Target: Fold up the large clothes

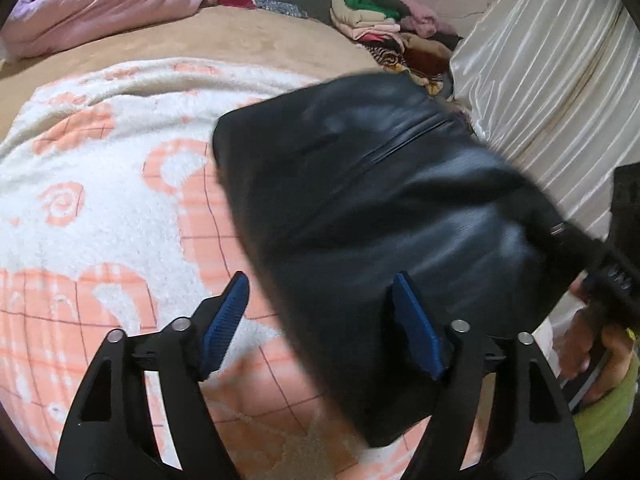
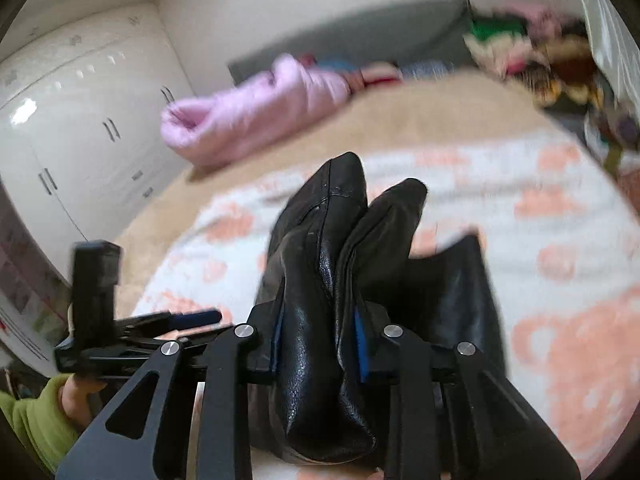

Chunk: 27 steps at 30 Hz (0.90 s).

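A black leather jacket (image 1: 360,208) hangs folded above the white and orange blanket (image 1: 100,184) on the bed. My left gripper (image 1: 320,312) is open and empty, its blue pads (image 1: 226,320) wide apart, with the jacket's lower edge in front of its right finger. My right gripper (image 2: 318,344) is shut on a bunched fold of the black leather jacket (image 2: 316,280), which sticks up between its blue pads (image 2: 360,340). The right gripper also shows at the right edge of the left wrist view (image 1: 612,280). The left gripper shows at the left in the right wrist view (image 2: 176,320).
A pink quilt (image 1: 100,0) lies at the head of the tan bed cover (image 1: 260,40). A heap of mixed clothes (image 1: 384,28) sits at the far right corner. A cream curtain (image 1: 540,72) hangs on the right. White wardrobes (image 2: 72,120) stand on the left.
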{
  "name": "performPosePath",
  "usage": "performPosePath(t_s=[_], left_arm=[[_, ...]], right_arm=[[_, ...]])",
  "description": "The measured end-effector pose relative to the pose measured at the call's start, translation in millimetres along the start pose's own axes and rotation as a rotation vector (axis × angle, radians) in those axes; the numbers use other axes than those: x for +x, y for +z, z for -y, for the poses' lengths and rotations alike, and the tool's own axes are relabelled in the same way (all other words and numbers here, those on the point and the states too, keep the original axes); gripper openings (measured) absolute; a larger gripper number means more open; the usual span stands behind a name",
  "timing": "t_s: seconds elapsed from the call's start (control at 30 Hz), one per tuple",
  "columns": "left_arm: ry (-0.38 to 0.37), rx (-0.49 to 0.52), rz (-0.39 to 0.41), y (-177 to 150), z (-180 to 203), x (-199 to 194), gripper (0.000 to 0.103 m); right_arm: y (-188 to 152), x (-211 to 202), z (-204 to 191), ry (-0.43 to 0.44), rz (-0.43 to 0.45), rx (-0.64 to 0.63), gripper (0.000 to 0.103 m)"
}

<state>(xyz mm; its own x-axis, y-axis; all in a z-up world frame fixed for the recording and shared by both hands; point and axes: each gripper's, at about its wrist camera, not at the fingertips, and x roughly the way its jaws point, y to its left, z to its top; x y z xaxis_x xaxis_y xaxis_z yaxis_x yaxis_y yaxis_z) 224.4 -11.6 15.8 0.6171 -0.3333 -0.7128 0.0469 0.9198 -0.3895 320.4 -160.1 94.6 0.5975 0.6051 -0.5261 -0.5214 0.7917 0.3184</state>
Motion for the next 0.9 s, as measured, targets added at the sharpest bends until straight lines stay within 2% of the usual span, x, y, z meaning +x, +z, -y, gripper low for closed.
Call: performPosePath(t_s=[0.1,0.13,0.27,0.33,0.47,0.53,0.57,0.7,0.9], left_arm=[[-0.071,-0.023,-0.041,-0.1,2.8,7.6,0.073],[-0.075,-0.022,-0.053,-1.3,4.4,11.7,0.077],[-0.116,-0.040,-0.137,-14.0,12.7,38.2,0.084],[-0.120,-0.055,-0.167,-19.6,14.6,49.4,0.091],[-0.145,-0.078,-0.209,-28.6,19.5,63.4,0.093],[-0.154,-0.090,-0.220,-31.0,20.5,67.6,0.093],[-0.155,-0.090,-0.223,-31.6,21.2,67.9,0.093],[-0.140,-0.074,-0.223,-19.8,29.0,73.1,0.094],[-0.102,-0.034,-0.215,-16.1,37.4,72.6,0.094]], right_arm=[[-3.2,-18.0,29.4,0.001,0.045,0.041,0.025],[-9.5,-19.4,43.0,-0.005,0.044,0.068,0.025],[-54.0,-8.0,97.2,-0.010,-0.015,0.221,0.025],[-72.1,0.1,109.6,-0.020,-0.024,0.246,0.026],[-86.3,4.0,122.7,-0.038,-0.021,0.274,0.036],[-87.6,5.6,124.4,-0.083,-0.040,0.265,0.047],[-90.3,3.3,124.4,-0.086,-0.041,0.264,0.048],[-91.3,-4.7,127.2,-0.080,-0.056,0.291,0.061],[-94.2,-11.0,130.4,-0.028,-0.083,0.317,0.064]])
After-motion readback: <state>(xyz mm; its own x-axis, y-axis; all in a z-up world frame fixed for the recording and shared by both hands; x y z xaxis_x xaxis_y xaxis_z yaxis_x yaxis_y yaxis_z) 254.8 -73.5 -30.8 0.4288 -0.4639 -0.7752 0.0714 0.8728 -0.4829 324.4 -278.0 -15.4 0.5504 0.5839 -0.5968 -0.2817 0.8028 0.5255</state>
